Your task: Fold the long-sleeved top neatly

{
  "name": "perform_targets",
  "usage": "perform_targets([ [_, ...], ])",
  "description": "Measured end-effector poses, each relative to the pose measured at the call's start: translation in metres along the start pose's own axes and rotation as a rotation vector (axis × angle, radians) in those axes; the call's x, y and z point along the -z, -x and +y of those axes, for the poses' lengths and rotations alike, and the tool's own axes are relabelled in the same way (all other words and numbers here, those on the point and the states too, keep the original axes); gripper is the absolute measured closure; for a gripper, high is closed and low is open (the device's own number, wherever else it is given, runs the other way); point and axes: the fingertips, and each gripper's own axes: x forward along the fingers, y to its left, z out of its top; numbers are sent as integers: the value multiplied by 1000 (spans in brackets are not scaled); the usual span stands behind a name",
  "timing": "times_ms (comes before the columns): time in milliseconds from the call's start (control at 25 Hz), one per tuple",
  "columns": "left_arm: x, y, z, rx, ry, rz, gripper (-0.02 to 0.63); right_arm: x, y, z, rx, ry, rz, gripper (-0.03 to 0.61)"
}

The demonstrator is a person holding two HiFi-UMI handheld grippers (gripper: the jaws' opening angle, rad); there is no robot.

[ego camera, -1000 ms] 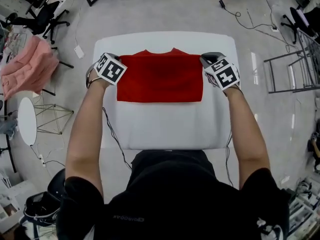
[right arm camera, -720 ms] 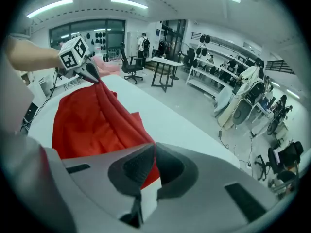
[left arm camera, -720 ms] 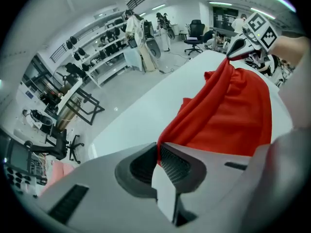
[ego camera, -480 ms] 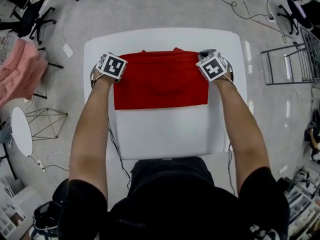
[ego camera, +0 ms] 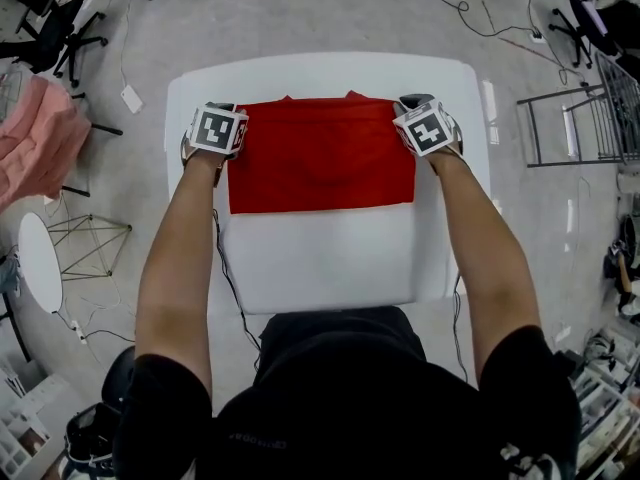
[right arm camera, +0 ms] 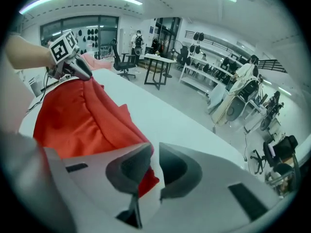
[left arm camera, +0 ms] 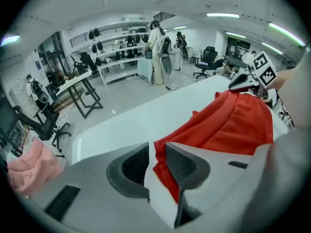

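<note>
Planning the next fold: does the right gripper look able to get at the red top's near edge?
Probably yes: the near edge of the red top lies bare on the table, nothing across it. The right gripper is opening its jaws, cloth between them.

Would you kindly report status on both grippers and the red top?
Left gripper, right gripper: jaws opening, cloth corners loose between them. Red top folded on white table. Nothing obstructing.

Before you: table [ego camera: 330, 268]. On its far half, your long-sleeved top [ego camera: 320, 163], folded flat, collar edge toward the far side. To your left, well apart from the table: cloth [ego camera: 35, 138], with an office chair [ego camera: 60, 28] behind it and a small round table [ego camera: 38, 263] nearer you. To your right: metal rack [ego camera: 565, 128].
</note>
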Motion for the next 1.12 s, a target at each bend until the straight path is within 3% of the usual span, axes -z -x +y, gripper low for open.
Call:
perform_targets([
  [80,-3,12,3,-6,1,-24,499,-2,11,-5,16,-16,-26,471],
  [440,-11,86,5,13,-58,-150,488,-39,90,8,98,34,-133,477],
  [760,-5,164,-31,132,-17,-365,488,-59,176,77,27,-214,-330,520],
  [920,9,198,-52,210,39,-440,488,-55,212,119,15,-277,-401,522],
  [1120,29,237,-75,230,77,-535,506,-49,251,171,-1,-314,-515,566],
])
